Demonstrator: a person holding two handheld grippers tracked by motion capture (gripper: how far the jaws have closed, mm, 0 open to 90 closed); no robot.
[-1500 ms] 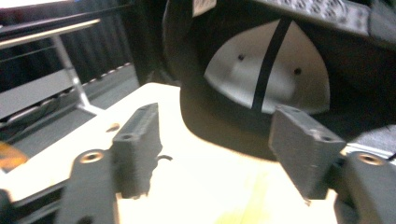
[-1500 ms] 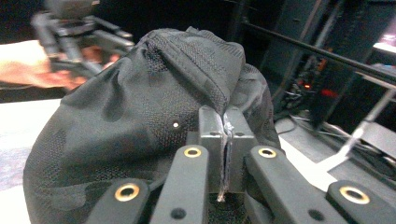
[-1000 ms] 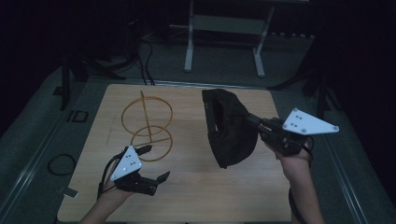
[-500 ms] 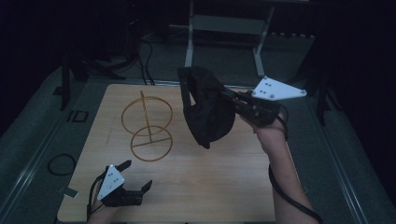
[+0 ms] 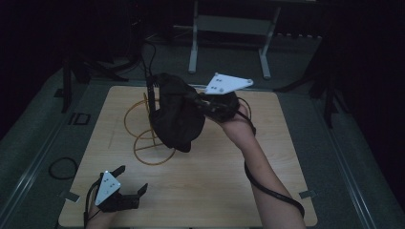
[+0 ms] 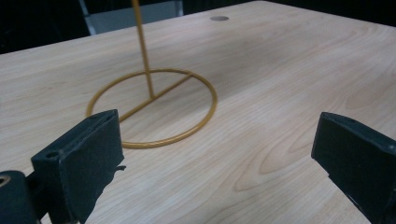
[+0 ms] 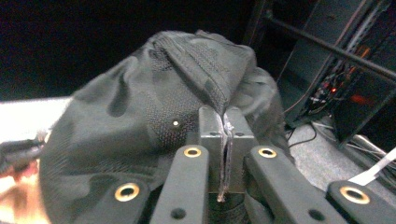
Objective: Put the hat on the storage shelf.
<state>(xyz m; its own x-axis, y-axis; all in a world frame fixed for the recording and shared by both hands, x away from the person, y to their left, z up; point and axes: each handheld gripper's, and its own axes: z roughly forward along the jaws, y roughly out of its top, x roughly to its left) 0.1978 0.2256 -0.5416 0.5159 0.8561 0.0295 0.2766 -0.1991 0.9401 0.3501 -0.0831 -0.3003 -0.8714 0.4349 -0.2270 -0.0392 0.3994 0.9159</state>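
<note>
Left gripper (image 5: 128, 192) at seven o'clock low over the table (image 5: 286, 157), jaws wide apart on nothing, gold wire stand (image 5: 152, 138) beyond, right gripper (image 5: 198, 102) clamped on the black cap (image 5: 174, 114), held up at twelve o'clock above the stand

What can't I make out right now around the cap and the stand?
- High view: top of the gold wire stand, hidden behind the black fabric cap.
- Right gripper view: table, blocked by the cap in the right hand-held gripper.
- Left gripper view: stand's pole cut off at top edge.
</note>
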